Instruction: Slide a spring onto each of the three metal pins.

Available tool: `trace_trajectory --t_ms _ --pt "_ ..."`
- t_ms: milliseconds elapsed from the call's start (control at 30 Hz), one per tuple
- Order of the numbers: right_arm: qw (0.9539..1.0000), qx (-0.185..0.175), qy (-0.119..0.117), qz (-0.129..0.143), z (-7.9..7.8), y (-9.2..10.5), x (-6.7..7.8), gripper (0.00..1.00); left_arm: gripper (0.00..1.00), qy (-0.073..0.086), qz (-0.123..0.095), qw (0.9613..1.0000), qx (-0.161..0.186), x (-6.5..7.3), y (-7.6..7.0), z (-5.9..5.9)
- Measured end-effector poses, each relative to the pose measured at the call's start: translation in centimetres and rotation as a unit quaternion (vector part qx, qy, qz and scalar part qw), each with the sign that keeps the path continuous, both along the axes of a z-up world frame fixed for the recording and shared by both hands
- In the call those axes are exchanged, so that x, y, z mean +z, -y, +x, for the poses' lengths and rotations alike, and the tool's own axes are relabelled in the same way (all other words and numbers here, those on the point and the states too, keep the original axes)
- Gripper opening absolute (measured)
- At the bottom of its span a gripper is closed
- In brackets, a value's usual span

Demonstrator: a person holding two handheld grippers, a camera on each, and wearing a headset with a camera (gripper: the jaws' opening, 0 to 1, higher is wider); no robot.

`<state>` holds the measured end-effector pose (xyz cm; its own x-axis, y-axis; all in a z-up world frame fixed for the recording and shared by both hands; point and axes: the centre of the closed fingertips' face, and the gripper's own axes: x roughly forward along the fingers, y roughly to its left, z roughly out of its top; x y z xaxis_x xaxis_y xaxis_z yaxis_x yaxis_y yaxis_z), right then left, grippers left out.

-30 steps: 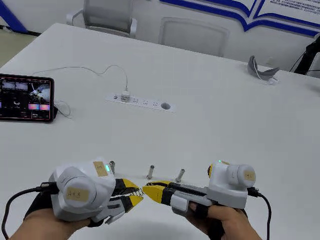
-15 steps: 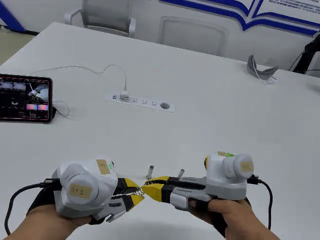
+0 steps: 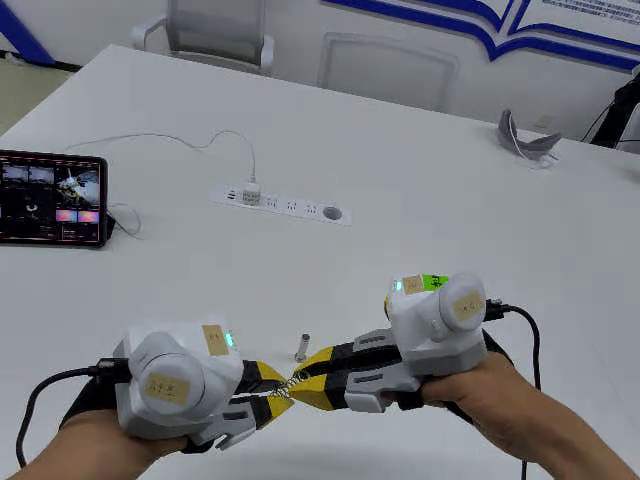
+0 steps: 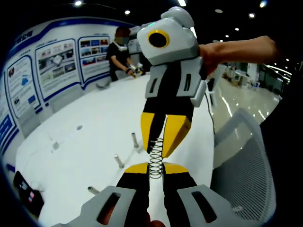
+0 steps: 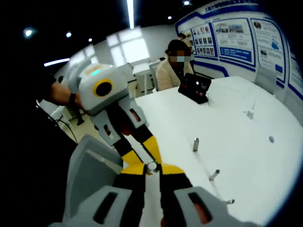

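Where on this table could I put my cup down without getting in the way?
Right of the power strip the table lies bare; so does the stretch between tablet and pin. The near edge is crowded: left gripper and right gripper hold a spring.

Left gripper (image 3: 268,394) and right gripper (image 3: 306,384) meet tip to tip at 6 o'clock, with a spring (image 3: 286,387) bridging them. A metal pin (image 3: 303,346) stands upright just behind. Tablet (image 3: 52,197) lies at 9 o'clock.

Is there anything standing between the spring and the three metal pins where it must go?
Nothing visible does. The spring is held between the left gripper and the right gripper above the table, and the three pins stand on bare tabletop nearby.
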<state>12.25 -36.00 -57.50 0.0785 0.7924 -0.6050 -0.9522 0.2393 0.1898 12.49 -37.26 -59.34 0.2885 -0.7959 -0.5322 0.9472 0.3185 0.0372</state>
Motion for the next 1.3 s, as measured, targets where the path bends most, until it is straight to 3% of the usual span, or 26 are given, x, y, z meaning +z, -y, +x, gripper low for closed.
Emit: trace_trajectory --t_ms 167,367,600,733,800,1000,1167,1300 --pt "0.9972 0.05 0.026 -0.049 -0.2 0.4 0.0 0.12 0.09 0.002 -0.007 1.0 -0.004 0.3 0.6 0.0" --pt "0.9931 0.079 0.043 -0.074 -0.1 0.4 0.4 0.12 0.09 0.004 -0.015 0.9999 -0.005 0.7 1.2 0.1" --pt "0.9862 0.113 0.063 -0.103 -0.7 0.3 -0.3 0.12 0.1 0.012 0.001 0.9998 -0.017 0.2 1.3 -0.3" --pt "0.9859 0.114 0.063 -0.106 -0.7 0.4 -0.5 0.12 0.1 0.01 -0.003 0.9999 -0.011 -0.1 1.2 -0.5" --pt "0.9865 0.111 0.06 -0.104 -0.8 0.4 -0.6 0.12 0.11 0.019 0.0 0.9998 -0.009 -0.1 1.2 -0.7" --pt "0.989 0.103 0.051 -0.094 -0.8 0.8 -0.6 0.12 0.14 0.011 -0.033 0.9992 0.02 0.5 0.8 -0.6" --pt "0.993 0.083 0.045 -0.071 -0.5 0.9 0.0 0.12 0.18 0.006 -0.037 0.9987 0.034 0.5 0.1 -0.5" --pt "0.9934 0.079 0.043 -0.071 -0.4 1.3 -0.3 0.12 0.22 0.004 -0.037 0.9981 0.05 0.3 -0.7 -0.2"
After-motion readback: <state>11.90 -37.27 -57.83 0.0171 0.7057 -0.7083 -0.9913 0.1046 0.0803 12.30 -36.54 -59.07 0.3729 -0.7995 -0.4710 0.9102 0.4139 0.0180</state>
